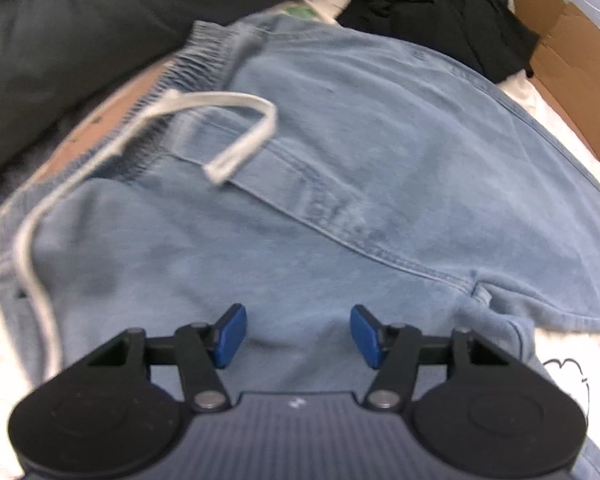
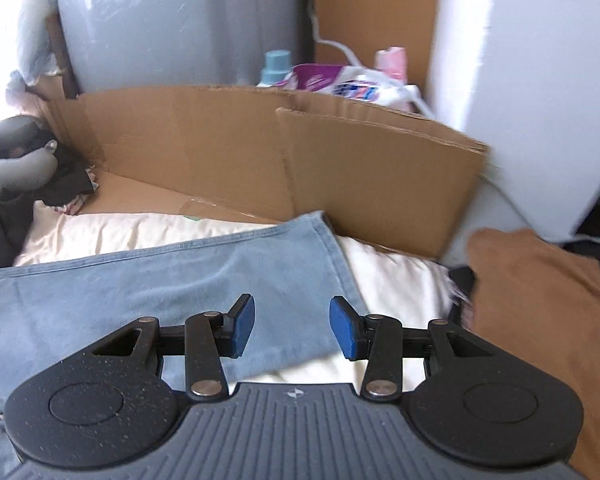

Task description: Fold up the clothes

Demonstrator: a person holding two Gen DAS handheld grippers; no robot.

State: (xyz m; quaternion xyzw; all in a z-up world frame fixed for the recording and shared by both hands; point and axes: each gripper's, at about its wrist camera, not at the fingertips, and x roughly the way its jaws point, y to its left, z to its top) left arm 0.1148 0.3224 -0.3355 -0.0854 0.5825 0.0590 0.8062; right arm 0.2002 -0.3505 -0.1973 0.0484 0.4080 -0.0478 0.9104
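A flattened brown cardboard sheet [image 2: 228, 148] stands along the far edge of a cream bedsheet [image 2: 392, 276]. Behind the cardboard sit a bottle with a light-blue cap [image 2: 277, 65], a pink-capped bottle [image 2: 392, 62] and a white-and-purple plastic pack [image 2: 340, 82]. A grey curved neck pillow [image 2: 16, 160] lies at the left.

The pants [image 2: 172, 280] lie on the bed sheet [image 2: 392, 280]. Behind them stands a cardboard wall [image 2: 380, 176]. My left claw [image 1: 298, 336] hangs over their top part.
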